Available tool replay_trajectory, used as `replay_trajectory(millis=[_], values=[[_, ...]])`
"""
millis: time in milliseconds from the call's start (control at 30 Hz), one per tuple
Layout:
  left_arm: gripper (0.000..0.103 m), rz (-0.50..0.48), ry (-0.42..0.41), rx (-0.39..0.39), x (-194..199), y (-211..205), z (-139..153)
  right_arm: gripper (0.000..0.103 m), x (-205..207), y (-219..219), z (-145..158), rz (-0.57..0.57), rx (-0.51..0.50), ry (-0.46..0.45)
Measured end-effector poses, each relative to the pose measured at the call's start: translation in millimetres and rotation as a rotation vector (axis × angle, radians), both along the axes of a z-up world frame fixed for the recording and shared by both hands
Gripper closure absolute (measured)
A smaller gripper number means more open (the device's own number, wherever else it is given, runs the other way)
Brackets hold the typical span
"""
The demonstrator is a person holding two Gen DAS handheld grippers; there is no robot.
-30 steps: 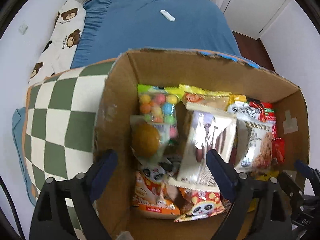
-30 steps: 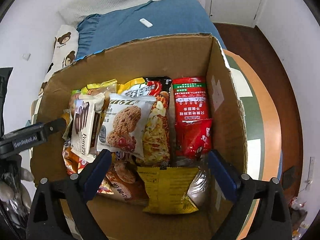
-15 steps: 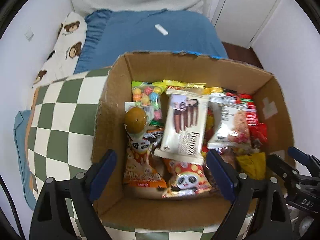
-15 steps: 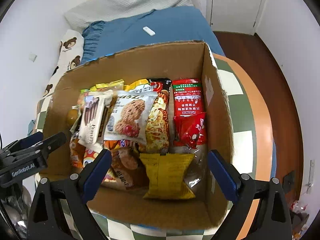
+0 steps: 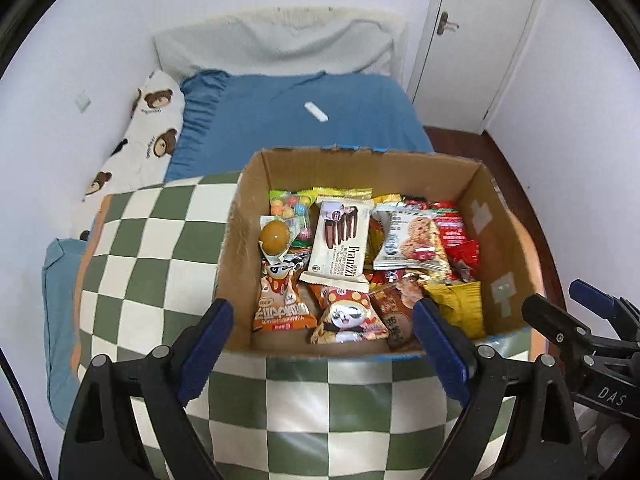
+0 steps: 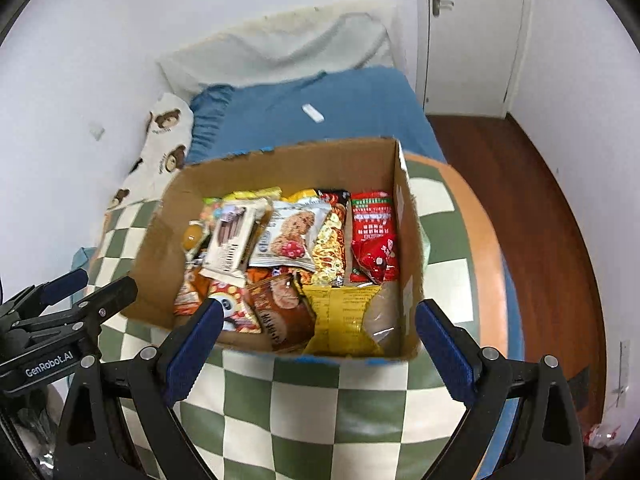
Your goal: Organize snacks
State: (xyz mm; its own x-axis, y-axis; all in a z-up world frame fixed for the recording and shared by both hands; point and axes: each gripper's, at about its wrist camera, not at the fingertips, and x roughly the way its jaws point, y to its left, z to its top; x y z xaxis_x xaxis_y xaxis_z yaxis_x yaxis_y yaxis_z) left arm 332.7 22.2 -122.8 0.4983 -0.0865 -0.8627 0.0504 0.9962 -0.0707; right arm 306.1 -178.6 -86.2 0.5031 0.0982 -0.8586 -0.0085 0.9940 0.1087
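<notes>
An open cardboard box (image 5: pixel 360 168) (image 6: pixel 280 168) sits on a green-and-white checked cushion (image 5: pixel 160 248) (image 6: pixel 360 400). It is full of snack packets: a white chocolate-biscuit pack (image 5: pixel 340 244) (image 6: pixel 230 240), a cookie pack (image 5: pixel 412 240) (image 6: pixel 288 236), a red pack (image 5: pixel 454 228) (image 6: pixel 374 224), a yellow pack (image 5: pixel 456 304) (image 6: pixel 340 316), panda packs (image 5: pixel 346 316) and an egg-shaped sweet (image 5: pixel 274 236). My left gripper (image 5: pixel 322 348) is open and empty, in front of the box. My right gripper (image 6: pixel 316 340) is open and empty, at the box's near edge.
A blue bed (image 5: pixel 300 120) (image 6: pixel 320 104) with a small white remote (image 5: pixel 316 112) lies behind the box. A bear-print pillow (image 5: pixel 148 128) is at the left. A white door (image 5: pixel 472 40) and wooden floor (image 6: pixel 540 220) are at the right.
Both grippers have pulled back and up from the box. The box now looks smaller and the cushion in front of it shows. Both stay open and empty.
</notes>
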Motion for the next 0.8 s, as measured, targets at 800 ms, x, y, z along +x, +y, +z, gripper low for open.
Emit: replay_trajectory(millis=[800], values=[[0.012, 0.021, -0.270, 0.022, -171, 5, 102, 0.001, -180, 15, 130, 0.061, -0.040, -0.312]])
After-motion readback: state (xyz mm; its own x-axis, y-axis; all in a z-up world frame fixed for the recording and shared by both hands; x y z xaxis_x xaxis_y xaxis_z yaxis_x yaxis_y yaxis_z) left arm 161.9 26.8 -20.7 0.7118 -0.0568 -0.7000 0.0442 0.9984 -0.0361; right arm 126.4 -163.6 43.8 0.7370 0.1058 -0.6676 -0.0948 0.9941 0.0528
